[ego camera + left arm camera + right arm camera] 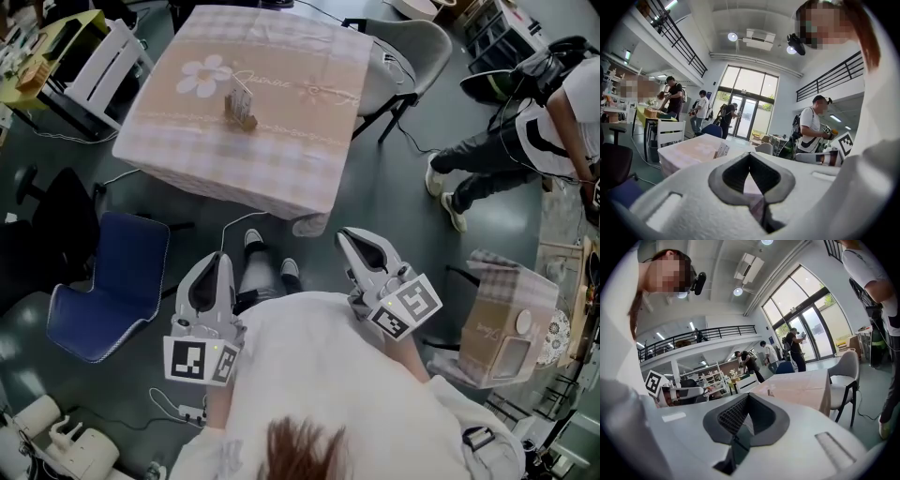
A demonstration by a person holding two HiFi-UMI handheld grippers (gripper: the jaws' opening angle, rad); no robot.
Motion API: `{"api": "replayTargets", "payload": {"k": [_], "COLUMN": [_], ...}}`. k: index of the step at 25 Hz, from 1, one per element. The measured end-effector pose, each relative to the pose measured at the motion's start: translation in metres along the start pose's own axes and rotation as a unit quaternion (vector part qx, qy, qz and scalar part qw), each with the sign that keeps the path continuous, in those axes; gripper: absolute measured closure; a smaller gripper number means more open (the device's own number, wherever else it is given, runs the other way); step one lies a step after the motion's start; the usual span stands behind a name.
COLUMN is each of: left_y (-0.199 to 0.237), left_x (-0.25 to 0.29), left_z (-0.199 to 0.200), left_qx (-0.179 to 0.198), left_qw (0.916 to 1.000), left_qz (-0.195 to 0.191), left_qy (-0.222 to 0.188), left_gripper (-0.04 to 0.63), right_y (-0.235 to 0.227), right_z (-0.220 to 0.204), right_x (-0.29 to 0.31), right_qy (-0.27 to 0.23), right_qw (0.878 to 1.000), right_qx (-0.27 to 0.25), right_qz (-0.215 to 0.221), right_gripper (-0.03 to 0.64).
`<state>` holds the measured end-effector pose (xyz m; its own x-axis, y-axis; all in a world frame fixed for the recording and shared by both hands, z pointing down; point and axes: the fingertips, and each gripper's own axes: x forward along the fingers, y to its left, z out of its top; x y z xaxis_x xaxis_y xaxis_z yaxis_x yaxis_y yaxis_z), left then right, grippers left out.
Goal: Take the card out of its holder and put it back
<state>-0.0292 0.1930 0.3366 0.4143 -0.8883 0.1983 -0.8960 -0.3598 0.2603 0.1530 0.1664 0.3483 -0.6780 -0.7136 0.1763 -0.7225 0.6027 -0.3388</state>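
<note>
At the upper left of the head view a white chair [105,54] stands by a cluttered yellow-topped desk. Below it, at the left edge, a blue chair [111,292] sits on the grey floor.

The left gripper [223,259] is at the lower left, held close against the person's body with its marker cube nearest the camera. In its own view the jaws are pressed together at the tips with nothing between them.

The table [309,178] fills the upper centre under a pink checked cloth with a flower print. The card [239,97] stands upright in its holder [247,121] near the middle of the tabletop. It is well apart from both grippers, which are both off the table's near edge.

The right gripper [345,234] is at the lower centre-right and points up the frame towards the table's near corner. Its jaws are closed tight and carry nothing.

A grey chair [412,47] is tucked against the table's right side at the upper right. At the lower right a small stand [497,323] is draped in the same pink check. A person [525,141] in dark trousers and a white top fills the right edge.
</note>
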Motion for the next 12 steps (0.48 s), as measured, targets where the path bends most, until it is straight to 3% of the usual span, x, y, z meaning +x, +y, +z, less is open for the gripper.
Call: {"api": "replayTargets", "payload": {"k": [12], "left_y": [0.067], "left_x": [0.054], "left_z": [0.03], "left_qx": [-0.008], "left_qw": [0.9998], "left_qz": [-0.018], "left_qy": [0.004], "left_gripper": [0.595], "right_y": [-0.011], "right_z": [0.027], "right_x": [0.08], "right_qy": [0.002], "right_qw": [1.0], "right_qx": [-0.004], "right_qz": [-0.02], "right_gripper": [0.62]}}
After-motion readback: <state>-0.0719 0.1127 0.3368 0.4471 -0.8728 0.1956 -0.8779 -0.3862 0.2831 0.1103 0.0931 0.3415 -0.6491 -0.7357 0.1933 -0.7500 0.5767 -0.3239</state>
